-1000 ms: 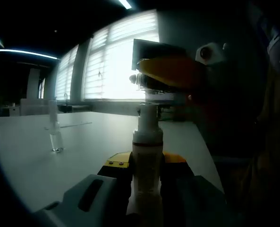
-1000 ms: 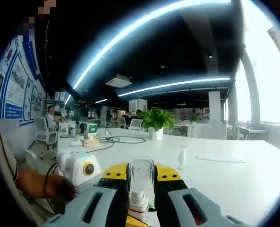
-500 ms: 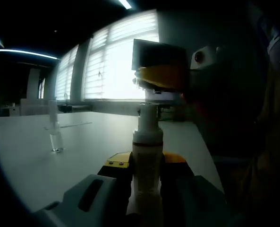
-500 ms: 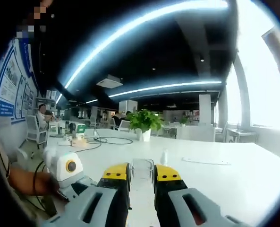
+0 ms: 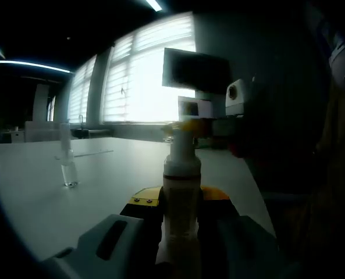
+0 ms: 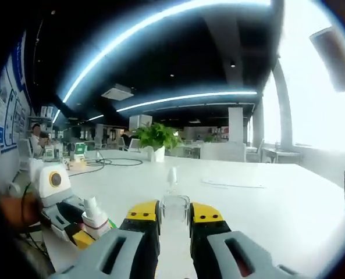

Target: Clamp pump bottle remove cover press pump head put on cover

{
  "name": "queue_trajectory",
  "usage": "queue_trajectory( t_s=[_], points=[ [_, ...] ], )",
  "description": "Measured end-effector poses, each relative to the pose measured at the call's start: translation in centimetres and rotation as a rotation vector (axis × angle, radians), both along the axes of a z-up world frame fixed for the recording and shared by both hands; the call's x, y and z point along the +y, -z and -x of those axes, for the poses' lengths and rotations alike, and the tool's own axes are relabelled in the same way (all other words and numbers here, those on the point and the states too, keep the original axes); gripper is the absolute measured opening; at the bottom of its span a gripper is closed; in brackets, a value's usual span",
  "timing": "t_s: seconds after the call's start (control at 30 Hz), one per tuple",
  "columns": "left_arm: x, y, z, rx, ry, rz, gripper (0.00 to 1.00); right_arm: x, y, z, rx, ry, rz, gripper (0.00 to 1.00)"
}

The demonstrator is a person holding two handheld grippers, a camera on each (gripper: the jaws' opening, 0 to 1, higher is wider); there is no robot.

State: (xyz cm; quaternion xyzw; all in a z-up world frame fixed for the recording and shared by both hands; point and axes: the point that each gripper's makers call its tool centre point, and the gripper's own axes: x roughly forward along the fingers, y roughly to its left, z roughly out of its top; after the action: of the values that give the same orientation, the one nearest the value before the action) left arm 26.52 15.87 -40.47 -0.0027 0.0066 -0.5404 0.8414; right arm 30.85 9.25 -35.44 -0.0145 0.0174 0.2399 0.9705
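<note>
Pump bottle (image 5: 181, 200), slim white cylinder, in left gripper (image 5: 181, 203)

Grey tool (image 6: 175, 212), yellow-tipped black jaws

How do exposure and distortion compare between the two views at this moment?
Left gripper view: heavily backlit, the window blows out, the pump bottle and left gripper sit in dim shadow. Right gripper view: brighter, the clear cover in the right gripper readable, ceiling light strips bowed by fisheye, window glare at right.
</note>
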Motion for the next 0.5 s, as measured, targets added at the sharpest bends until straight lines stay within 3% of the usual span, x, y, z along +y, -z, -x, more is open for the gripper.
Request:
queue_trajectory(
  t_s=[0.5],
  points=[
    [-0.1,0.0,0.0,0.002,0.001,0.001,0.14,-1.8,4.8,-2.4,0.102,0.054,0.029,0.15]
  ],
)
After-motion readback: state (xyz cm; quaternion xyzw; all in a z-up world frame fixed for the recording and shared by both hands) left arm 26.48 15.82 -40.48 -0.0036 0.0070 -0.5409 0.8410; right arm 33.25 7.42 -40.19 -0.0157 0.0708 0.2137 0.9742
